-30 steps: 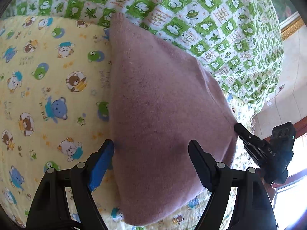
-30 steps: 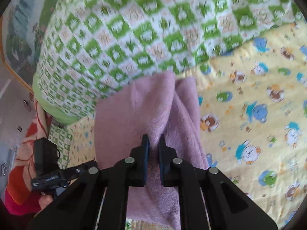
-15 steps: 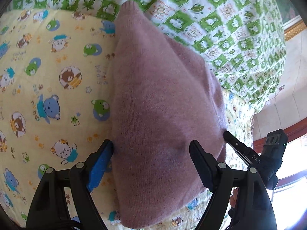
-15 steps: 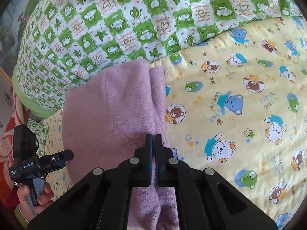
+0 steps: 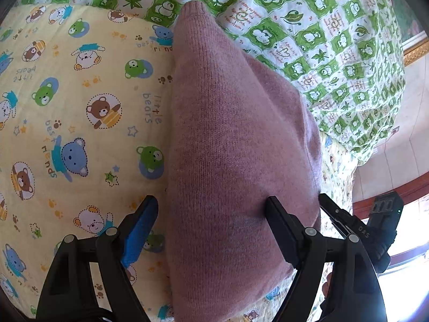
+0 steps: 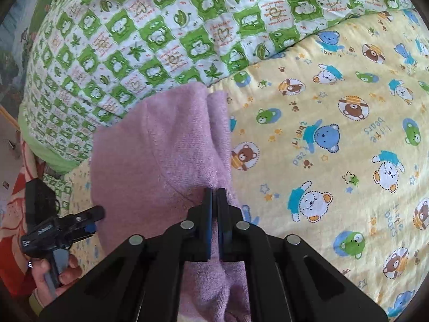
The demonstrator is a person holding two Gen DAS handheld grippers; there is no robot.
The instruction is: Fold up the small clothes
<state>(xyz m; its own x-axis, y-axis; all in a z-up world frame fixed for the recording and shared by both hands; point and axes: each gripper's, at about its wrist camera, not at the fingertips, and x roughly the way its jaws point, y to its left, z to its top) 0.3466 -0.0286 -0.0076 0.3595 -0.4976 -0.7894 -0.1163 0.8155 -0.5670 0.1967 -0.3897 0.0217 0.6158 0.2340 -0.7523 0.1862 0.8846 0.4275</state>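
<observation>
A small mauve knitted garment (image 5: 236,147) lies folded on a yellow bear-print sheet (image 5: 75,134); its far tip reaches the green quilt. In the right wrist view the garment (image 6: 161,145) shows its fleecy inner side. My left gripper (image 5: 211,209) is open, its fingers apart on either side of the near end of the garment, holding nothing. My right gripper (image 6: 214,196) is shut on a raised fold of the garment. The right gripper also shows at the lower right of the left wrist view (image 5: 348,225); the left gripper shows at the lower left of the right wrist view (image 6: 88,217).
A green-and-white checked quilt (image 5: 308,26) lies bunched along the far side of the sheet, also in the right wrist view (image 6: 161,32). The bed's edge drops to a tiled floor (image 5: 396,155) on the right. A red patterned cloth (image 6: 13,209) lies at the left.
The right gripper's jaws have closed tighter on the garment's fold. Both cameras have drawn a little closer; the garment's right side has been drawn in, so it looks narrower.
</observation>
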